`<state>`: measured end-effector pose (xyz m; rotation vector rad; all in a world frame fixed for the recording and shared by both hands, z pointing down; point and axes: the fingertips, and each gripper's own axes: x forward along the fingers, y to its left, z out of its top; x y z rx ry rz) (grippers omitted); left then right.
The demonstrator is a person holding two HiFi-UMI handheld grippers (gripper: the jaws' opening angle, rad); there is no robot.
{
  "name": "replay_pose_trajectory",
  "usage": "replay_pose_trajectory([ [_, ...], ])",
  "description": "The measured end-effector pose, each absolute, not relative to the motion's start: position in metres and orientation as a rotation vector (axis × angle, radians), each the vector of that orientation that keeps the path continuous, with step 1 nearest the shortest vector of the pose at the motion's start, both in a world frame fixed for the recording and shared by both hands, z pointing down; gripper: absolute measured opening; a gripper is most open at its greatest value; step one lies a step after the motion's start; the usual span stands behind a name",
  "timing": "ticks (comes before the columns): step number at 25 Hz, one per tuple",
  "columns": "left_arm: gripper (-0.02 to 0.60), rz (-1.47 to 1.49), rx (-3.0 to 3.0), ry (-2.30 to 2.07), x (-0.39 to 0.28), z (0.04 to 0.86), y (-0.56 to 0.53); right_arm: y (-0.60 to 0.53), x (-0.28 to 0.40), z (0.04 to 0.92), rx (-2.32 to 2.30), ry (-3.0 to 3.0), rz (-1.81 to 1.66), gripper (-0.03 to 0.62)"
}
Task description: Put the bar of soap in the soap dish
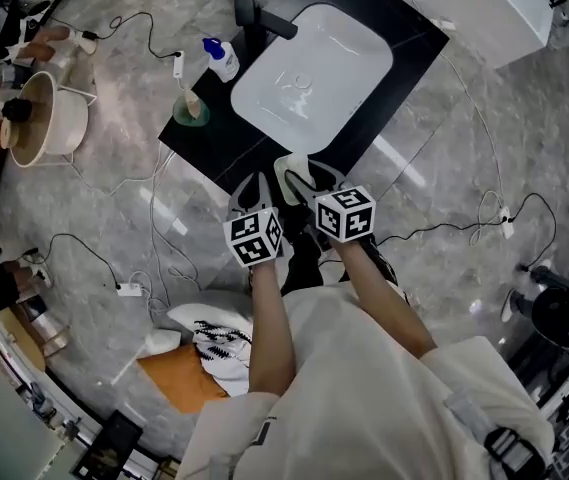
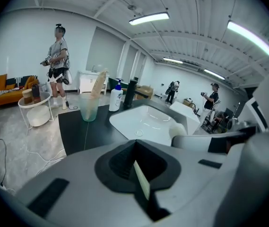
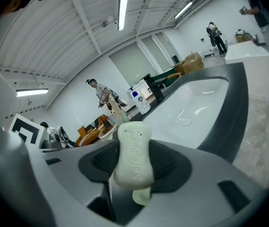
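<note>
Basin set in counter, tap behind it.
Bottle and cup left of basin; right gripper at near edge, soap between its jaws, left gripper just beside.

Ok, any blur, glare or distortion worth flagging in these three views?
Head view: sharp, evenly lit, mild sheen on the basin. Left gripper view: strong fisheye, dark corners, ceiling light blown out. Right gripper view: same fisheye; bar of soap up close reads clearly.
</note>
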<state>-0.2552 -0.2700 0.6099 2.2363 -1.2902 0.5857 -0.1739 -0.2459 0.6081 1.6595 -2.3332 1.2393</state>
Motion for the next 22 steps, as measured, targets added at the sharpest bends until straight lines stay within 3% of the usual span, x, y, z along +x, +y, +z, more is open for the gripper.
replay_pose_trajectory([
  [22,0.006,0.668,2.313,-1.074,-0.254,0.64,-0.266,-0.232,-0.184,0.663,1.808,-2.001,1.162,0.196],
])
